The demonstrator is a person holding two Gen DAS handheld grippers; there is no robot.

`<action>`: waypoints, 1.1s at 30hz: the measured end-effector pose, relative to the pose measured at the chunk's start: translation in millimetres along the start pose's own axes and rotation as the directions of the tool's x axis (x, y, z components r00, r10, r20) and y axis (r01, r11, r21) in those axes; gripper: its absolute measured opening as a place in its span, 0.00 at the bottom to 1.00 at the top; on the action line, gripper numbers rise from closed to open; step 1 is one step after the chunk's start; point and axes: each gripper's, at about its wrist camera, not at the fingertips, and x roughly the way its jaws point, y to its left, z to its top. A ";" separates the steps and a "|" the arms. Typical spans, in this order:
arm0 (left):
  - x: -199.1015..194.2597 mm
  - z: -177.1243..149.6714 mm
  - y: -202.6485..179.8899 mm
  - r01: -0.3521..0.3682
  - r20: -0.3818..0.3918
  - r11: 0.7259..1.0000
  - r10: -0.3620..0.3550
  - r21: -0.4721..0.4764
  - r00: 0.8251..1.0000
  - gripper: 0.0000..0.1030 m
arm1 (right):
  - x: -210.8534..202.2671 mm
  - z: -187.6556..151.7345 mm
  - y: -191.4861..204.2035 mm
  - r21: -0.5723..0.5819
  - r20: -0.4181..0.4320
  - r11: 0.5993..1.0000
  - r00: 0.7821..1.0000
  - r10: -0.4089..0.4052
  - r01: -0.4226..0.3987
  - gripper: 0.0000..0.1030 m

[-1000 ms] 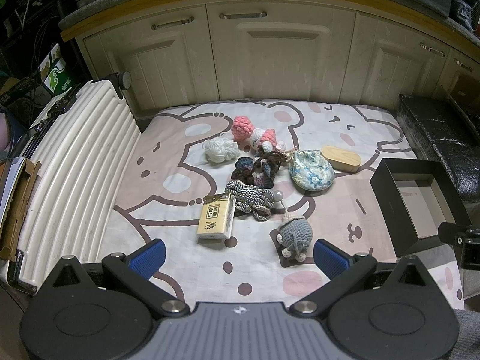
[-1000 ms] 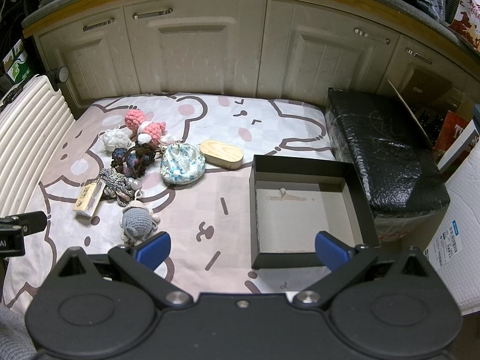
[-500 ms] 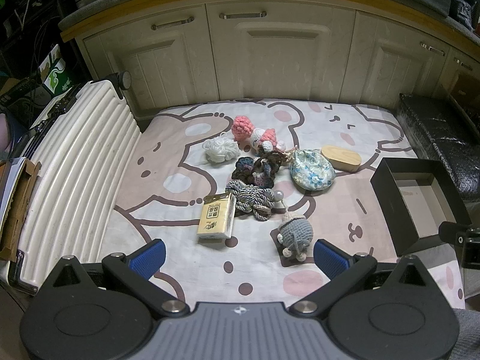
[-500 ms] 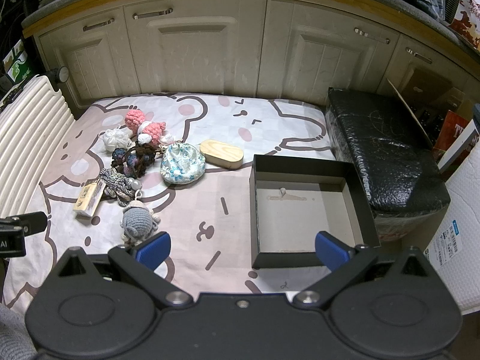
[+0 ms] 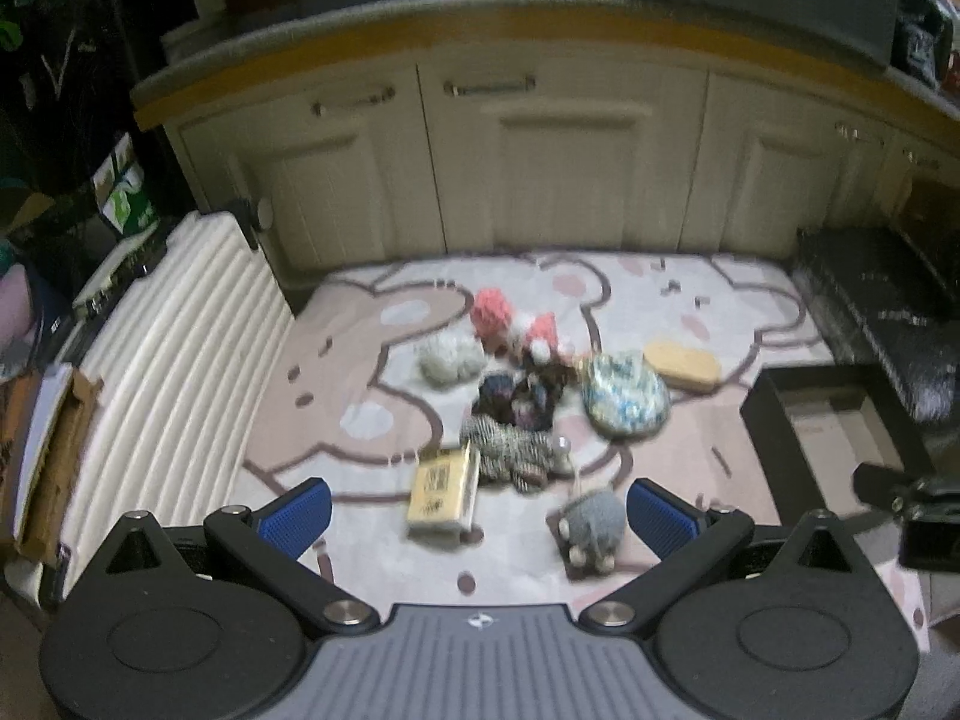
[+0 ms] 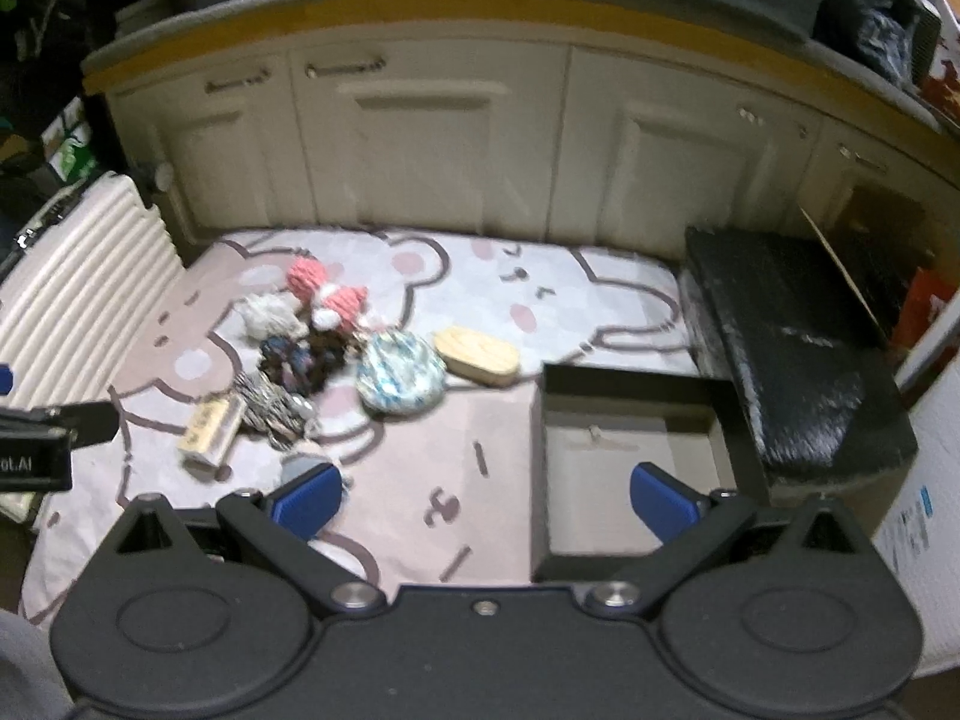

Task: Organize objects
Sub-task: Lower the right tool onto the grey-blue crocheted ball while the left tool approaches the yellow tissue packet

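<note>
a pink mat (image 5: 360,540) printed with bear outlines fills the middle of both views, with cream cabinet doors (image 6: 432,138) across the top of the frame and a ribbed white suitcase (image 5: 162,360) along the left edge. at the right of the mat sits an open black box (image 6: 630,381), its long axis running from the bottom of the frame up toward the cabinets, open side up, interior bare but for a small mark. the objects lie clustered left of centre, well apart from the box: a blue floral pouch (image 6: 401,381), a wooden oval case (image 6: 477,357) whose long axis slants from upper left to lower right, a yellow card box (image 5: 441,492) lying flat with its long axis pointing up the frame, a grey rope knot (image 5: 513,450) touching it, a dark yarn bundle (image 5: 519,396), pink crochet pieces (image 5: 510,324), a white pom-pom (image 5: 450,360) and a grey crochet toy (image 5: 594,519). the left gripper (image 5: 478,513) has its blue pads spread wide, holding nothing, the grey toy just inside its right pad. the right gripper (image 6: 486,501) is likewise spread wide with nothing between its fingers.
</note>
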 end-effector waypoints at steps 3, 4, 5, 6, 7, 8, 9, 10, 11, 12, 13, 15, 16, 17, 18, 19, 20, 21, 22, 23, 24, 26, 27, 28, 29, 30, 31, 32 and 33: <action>-3.3 12.6 5.9 -0.011 0.030 1.000 0.012 -0.017 0.999 1.00 | 0.7 13.1 4.5 0.014 0.023 0.999 0.999 0.029 -0.029 1.00; -3.5 17.6 8.6 -0.018 0.038 1.000 0.019 -0.023 0.999 1.00 | 1.0 17.0 5.9 0.019 0.030 0.999 0.999 0.037 -0.037 1.00; -3.9 21.4 10.8 -0.024 0.046 0.999 0.025 -0.026 0.999 1.00 | 1.6 23.7 7.8 0.022 0.042 0.998 0.998 0.051 -0.052 1.00; -4.8 24.9 13.1 -0.031 0.056 0.999 0.032 -0.029 0.998 1.00 | 1.9 27.1 8.3 0.023 0.048 0.998 0.997 0.057 -0.058 1.00; -4.6 29.6 15.2 -0.035 0.063 0.999 0.037 -0.032 0.997 1.00 | 2.8 34.1 10.6 0.023 0.060 0.998 0.996 0.063 -0.064 1.00; -5.3 33.7 17.0 -0.041 0.074 0.999 0.043 -0.034 0.996 1.00 | 3.0 37.6 11.5 0.021 0.067 0.998 0.996 0.065 -0.066 1.00; -5.6 37.3 18.6 -0.045 0.083 0.998 0.048 -0.037 0.995 1.00 | 3.3 42.7 12.8 0.020 0.079 0.997 0.995 0.066 -0.068 1.00; -5.7 41.1 20.6 -0.049 0.091 0.998 0.052 -0.039 0.994 1.00 | 4.0 47.4 14.1 0.017 0.089 0.997 0.994 0.068 -0.070 1.00; -5.8 45.4 22.8 -0.052 0.101 0.998 0.056 -0.043 0.993 1.00 | 5.2 52.2 16.1 0.014 0.098 0.997 0.993 0.071 -0.072 1.00; -5.5 48.9 24.5 -0.054 0.109 0.997 0.059 -0.048 0.992 1.00 | 7.1 56.8 17.5 0.010 0.106 0.997 0.991 0.076 -0.077 1.00; -4.6 52.8 26.2 -0.055 0.117 0.997 0.061 -0.052 0.991 1.00 | 8.3 61.3 18.6 0.008 0.114 0.996 0.990 0.082 -0.083 1.00; -0.4 60.8 29.5 -0.058 0.130 0.996 0.066 -0.061 0.989 1.00 | 12.6 69.4 21.8 0.010 0.127 0.995 0.987 0.095 -0.097 1.00; 2.7 64.4 30.9 -0.060 0.135 0.996 0.068 -0.064 0.989 1.00 | 16.1 73.4 23.0 0.013 0.133 0.994 0.985 0.108 -0.111 1.00; 7.3 67.9 32.7 -0.063 0.137 0.996 0.072 -0.068 0.988 1.00 | 19.0 75.8 24.3 0.016 0.135 0.993 0.984 0.115 -0.118 1.00; 11.8 70.5 34.6 -0.066 0.137 0.995 0.076 -0.072 0.988 1.00 | 24.0 78.8 25.2 0.022 0.134 0.992 0.983 0.122 -0.126 1.00; 17.4 73.4 36.7 -0.071 0.133 0.995 0.081 -0.076 0.988 1.00 | 29.0 80.5 25.7 0.026 0.135 0.991 0.982 0.129 -0.134 1.00; 23.4 76.0 38.5 -0.077 0.129 0.994 0.087 -0.080 0.988 1.00 | 34.2 82.1 26.8 0.028 0.140 0.989 0.981 0.137 -0.143 1.00; 29.4 78.1 40.3 -0.080 0.126 0.993 0.090 -0.084 0.988 1.00 | 40.1 83.7 28.3 0.027 0.144 0.988 0.979 0.144 -0.149 1.00; 36.0 79.7 41.9 -0.085 0.123 0.992 0.095 -0.089 0.988 1.00 | 45.2 84.6 30.6 0.041 0.143 0.989 0.981 0.132 -0.139 1.00; 41.5 81.1 43.2 -0.087 0.119 0.992 0.098 -0.093 0.988 1.00 | 52.6 85.2 31.5 0.042 0.139 0.989 0.981 0.134 -0.141 1.00; 47.4 81.6 44.0 -0.089 0.115 0.992 0.100 -0.095 0.988 1.00 | 61.0 85.2 32.6 0.044 0.129 0.989 0.982 0.137 -0.143 1.00; 60.5 82.6 46.1 -0.088 0.105 0.991 0.098 -0.099 0.990 1.00 | 77.5 85.2 32.4 0.060 0.107 0.987 0.984 0.143 -0.150 1.00; 67.6 82.6 46.8 -0.085 0.098 0.991 0.094 -0.100 0.991 1.00 | 86.6 84.6 32.0 0.073 0.099 0.985 0.984 0.149 -0.157 1.00; 74.6 82.3 47.7 -0.081 0.089 0.992 0.090 -0.101 0.992 1.00 | 93.1 83.9 31.7 0.086 0.096 0.983 0.984 0.151 -0.160 1.00; 80.9 80.5 48.9 -0.079 0.081 0.992 0.087 -0.102 0.993 1.00 | 100.9 82.4 31.5 0.097 0.095 0.982 0.983 0.156 -0.165 1.00; 87.1 78.9 49.9 -0.078 0.072 0.992 0.086 -0.102 0.994 1.00 | 108.3 80.5 31.6 0.103 0.091 0.980 0.983 0.161 -0.170 1.00; 95.7 77.3 51.1 -0.079 0.061 0.992 0.085 -0.103 0.994 1.00 | 115.4 78.5 32.3 0.103 0.084 0.980 0.983 0.164 -0.172 1.00; 102.3 75.7 51.9 -0.082 0.053 0.991 0.087 -0.104 0.995 1.00 | 123.2 76.0 33.3 0.102 0.075 0.980 0.984 0.164 -0.171 1.00; 110.0 73.7 52.7 -0.087 0.041 0.991 0.092 -0.105 0.995 1.00 | 130.7 72.7 34.2 0.100 0.067 0.981 0.985 0.159 -0.165 1.00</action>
